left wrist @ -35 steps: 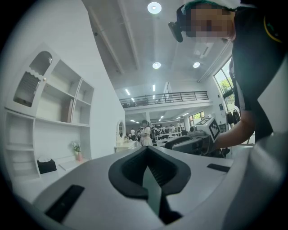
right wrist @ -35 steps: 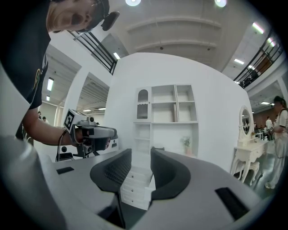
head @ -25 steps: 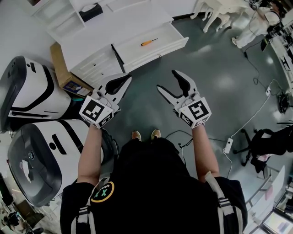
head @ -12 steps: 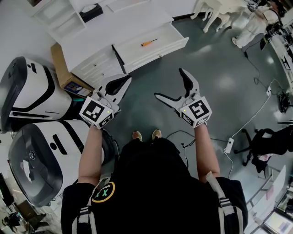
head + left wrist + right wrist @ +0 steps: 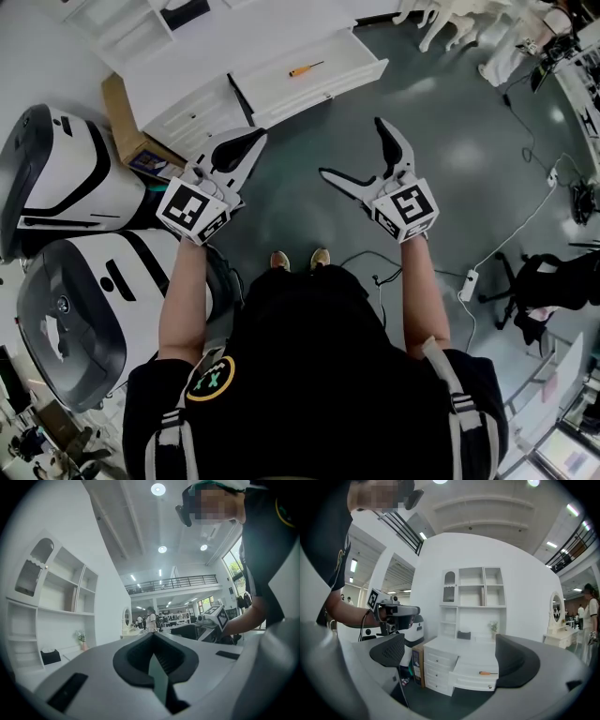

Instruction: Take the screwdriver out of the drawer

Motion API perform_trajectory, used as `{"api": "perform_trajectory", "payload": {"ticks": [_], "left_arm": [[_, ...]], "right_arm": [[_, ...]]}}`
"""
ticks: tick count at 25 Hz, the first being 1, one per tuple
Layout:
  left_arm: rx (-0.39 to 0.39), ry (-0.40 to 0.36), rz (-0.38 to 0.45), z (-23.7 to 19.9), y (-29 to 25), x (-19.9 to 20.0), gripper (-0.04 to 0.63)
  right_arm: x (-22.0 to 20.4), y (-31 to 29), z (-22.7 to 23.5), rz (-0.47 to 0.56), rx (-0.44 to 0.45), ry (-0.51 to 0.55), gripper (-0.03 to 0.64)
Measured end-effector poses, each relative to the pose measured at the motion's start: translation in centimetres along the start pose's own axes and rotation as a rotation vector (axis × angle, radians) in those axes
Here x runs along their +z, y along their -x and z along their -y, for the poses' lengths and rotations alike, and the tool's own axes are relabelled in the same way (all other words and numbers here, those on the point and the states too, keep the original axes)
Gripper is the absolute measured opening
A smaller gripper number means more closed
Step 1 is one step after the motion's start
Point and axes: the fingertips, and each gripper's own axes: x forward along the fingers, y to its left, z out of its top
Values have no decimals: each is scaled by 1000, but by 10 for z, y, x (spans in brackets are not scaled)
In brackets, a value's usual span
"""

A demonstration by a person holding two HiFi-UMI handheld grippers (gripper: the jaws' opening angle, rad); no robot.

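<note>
**Head view and the two gripper views.**

*Writing.* A cube with square black-and-white markers (image 5: 194,212) is carried behind each claw. A brown cardboard box (image 5: 120,111) is set against the side of the white chest of drawers (image 5: 192,117). Its printed panel is too small to be read.

*Containers.* The white drawer (image 5: 323,86) at the top of the chest is pulled out. The slim orange-handled screwdriver (image 5: 307,68) lies flat inside it, and no other content can be made out. A white shelf unit (image 5: 471,592) rises behind the chest. At its foot a small black box (image 5: 463,634) and a small potted plant (image 5: 493,627) are seen. Two white-and-black machines (image 5: 66,183) stand beside the cardboard box.

*Claws.* The left claw (image 5: 255,141) is held level, and its jaws are pressed together with nothing between them. The right claw (image 5: 352,147) is spread wide, its jaws having just been opening. Nothing is gripped or touched by its pads. In the right gripper view the open drawer and the screwdriver are framed in the gap between them, well apart from the claw. Both claws are held over the grey floor (image 5: 450,141), clear of the chest.
</note>
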Motion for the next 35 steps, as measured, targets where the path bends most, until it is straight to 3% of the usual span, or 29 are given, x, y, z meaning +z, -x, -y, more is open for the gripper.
{"api": "perform_trajectory", "payload": {"ticks": [35], "left_arm": [[73, -40, -11, 31, -63, 13, 17]], "right_arm": [[-6, 50, 70, 29, 26, 77, 584]]}}
